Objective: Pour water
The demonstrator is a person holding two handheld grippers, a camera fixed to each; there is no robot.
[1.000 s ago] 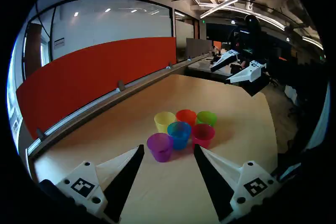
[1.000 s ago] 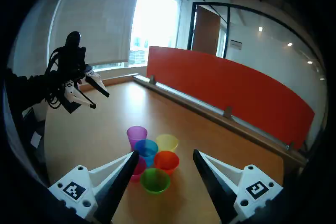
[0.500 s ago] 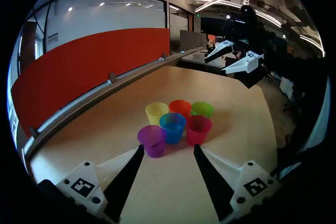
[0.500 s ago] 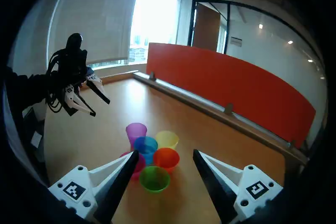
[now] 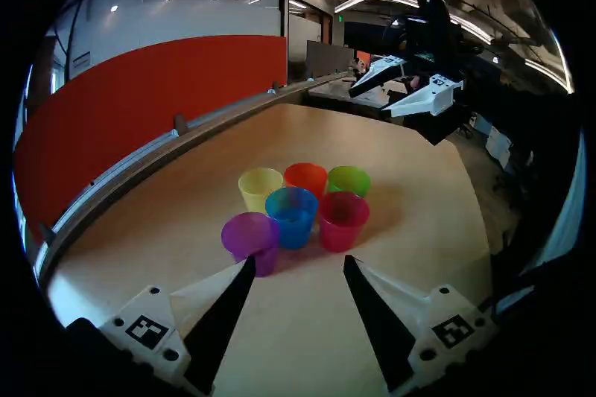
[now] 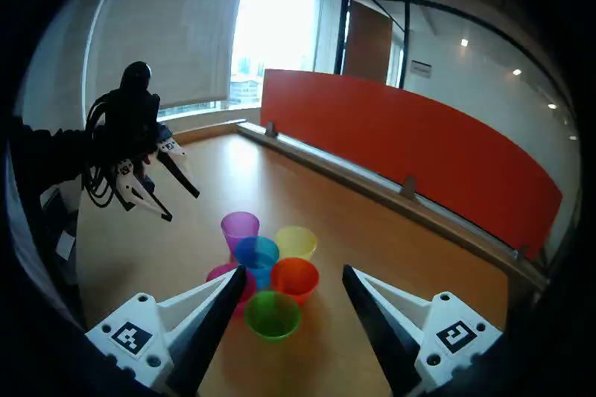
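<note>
Several coloured plastic cups stand clustered on the wooden table point(image 5: 417, 196): purple cup point(image 5: 252, 242), blue cup point(image 5: 292, 215), pink cup point(image 5: 343, 220), yellow cup point(image 5: 260, 188), orange cup point(image 5: 306, 178), green cup point(image 5: 349, 181). My left gripper point(image 5: 296, 269) is open just in front of the purple and pink cups, holding nothing. In the right gripper view the green cup point(image 6: 273, 316) is nearest, then the orange cup point(image 6: 294, 280), blue cup point(image 6: 257, 258) and purple cup point(image 6: 241, 230). My right gripper point(image 6: 292, 278) is open above the cluster. The left gripper point(image 6: 177, 197) hangs open beyond.
An orange partition point(image 5: 141, 91) with a metal rail runs along the table's far side. A bright window point(image 6: 276, 39) lies behind. The right gripper point(image 5: 387, 88) hovers open over the table's far end, held by a dark-sleeved arm.
My left gripper has moved closer to the cups, which now sit lower and larger in its view. In the right gripper view the left gripper has tilted downward toward the cups.
</note>
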